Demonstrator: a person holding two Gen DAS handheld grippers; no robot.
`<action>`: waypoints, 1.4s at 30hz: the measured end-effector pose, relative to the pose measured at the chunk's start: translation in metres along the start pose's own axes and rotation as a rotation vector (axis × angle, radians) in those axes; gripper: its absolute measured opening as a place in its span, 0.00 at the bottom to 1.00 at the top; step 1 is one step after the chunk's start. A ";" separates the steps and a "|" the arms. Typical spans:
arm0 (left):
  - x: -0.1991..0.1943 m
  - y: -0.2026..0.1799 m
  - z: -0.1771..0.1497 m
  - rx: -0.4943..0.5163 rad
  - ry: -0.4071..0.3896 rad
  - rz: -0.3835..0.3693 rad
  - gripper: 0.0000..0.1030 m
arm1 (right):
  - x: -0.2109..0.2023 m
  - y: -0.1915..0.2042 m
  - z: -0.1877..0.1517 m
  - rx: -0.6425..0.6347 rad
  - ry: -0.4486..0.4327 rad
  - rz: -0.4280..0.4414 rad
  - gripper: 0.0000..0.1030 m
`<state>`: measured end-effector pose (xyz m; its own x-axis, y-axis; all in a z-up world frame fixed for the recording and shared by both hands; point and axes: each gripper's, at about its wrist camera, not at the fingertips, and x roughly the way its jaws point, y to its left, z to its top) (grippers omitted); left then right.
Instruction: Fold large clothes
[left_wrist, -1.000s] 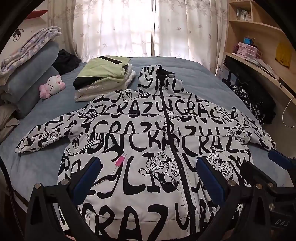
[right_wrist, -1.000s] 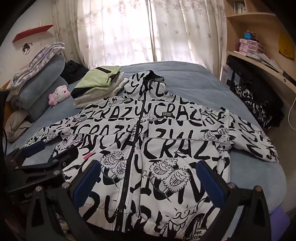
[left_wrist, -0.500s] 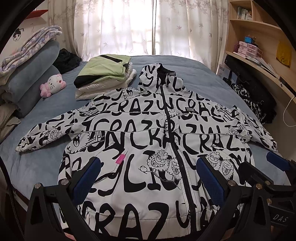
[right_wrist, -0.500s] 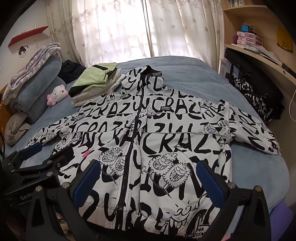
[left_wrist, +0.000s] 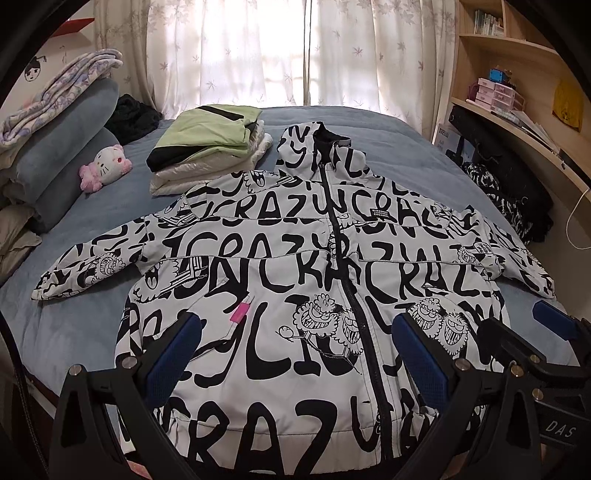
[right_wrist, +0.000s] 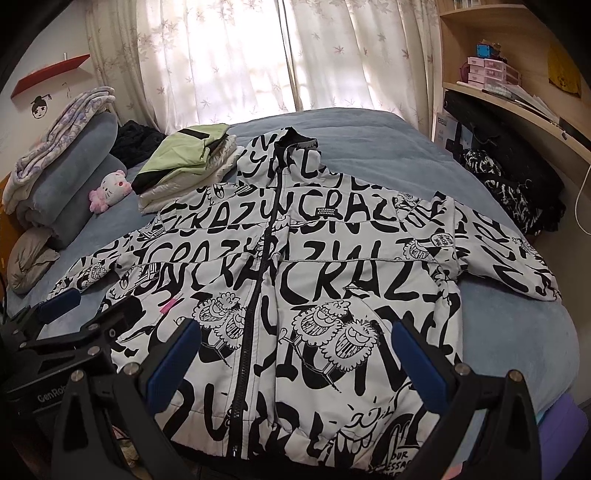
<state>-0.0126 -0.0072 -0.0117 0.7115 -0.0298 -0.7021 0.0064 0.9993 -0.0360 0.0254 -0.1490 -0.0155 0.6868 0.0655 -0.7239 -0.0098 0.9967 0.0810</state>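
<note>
The black-and-white lettered jacket (left_wrist: 295, 266) is lying face up and zipped on the blue bedspread (left_wrist: 406, 147), hood toward the curtained window, both sleeves spread out to the sides, hem at the near edge of the bed. Compared with a second ago the garment itself is not changing: same spread, same creases, pink tag (left_wrist: 239, 313) in the same spot on the front panel. What is changing is the viewpoint; both cameras are lifting and drawing back slightly, so more of the hem and lower panels is showing in each wrist view. Judgement: no fold is started yet, and the grippers are still positioning over the hem for a first grab. The left gripper (left_wrist: 295, 354) is hovering above the lower left panel, its blue pads (left_wrist: 173, 354) standing wide apart and holding nothing. The right gripper (right_wrist: 295, 354) is hovering over the lower right panel beside the zipper, fingers likewise wide, empty. Each gripper is showing in the other's view, level and side by side. Beyond the jacket: a stack of folded clothes (left_wrist: 207, 147) just beside the left shoulder, a plush cat toy (left_wrist: 105, 168) near rolled bedding, wooden shelves (left_wrist: 517, 110) at right.
</note>
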 end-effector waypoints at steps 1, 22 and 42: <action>0.000 -0.001 -0.001 0.001 0.001 0.000 0.99 | 0.000 0.000 0.000 0.000 0.001 0.000 1.00; 0.001 0.000 0.002 0.003 0.006 0.005 0.99 | 0.003 -0.002 -0.001 0.004 0.000 0.001 1.00; -0.009 -0.005 0.011 0.063 -0.051 0.019 0.99 | -0.006 -0.009 0.009 0.010 -0.058 -0.031 1.00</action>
<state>-0.0115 -0.0121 0.0023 0.7466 -0.0113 -0.6651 0.0355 0.9991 0.0228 0.0281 -0.1590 -0.0056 0.7278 0.0315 -0.6850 0.0188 0.9976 0.0659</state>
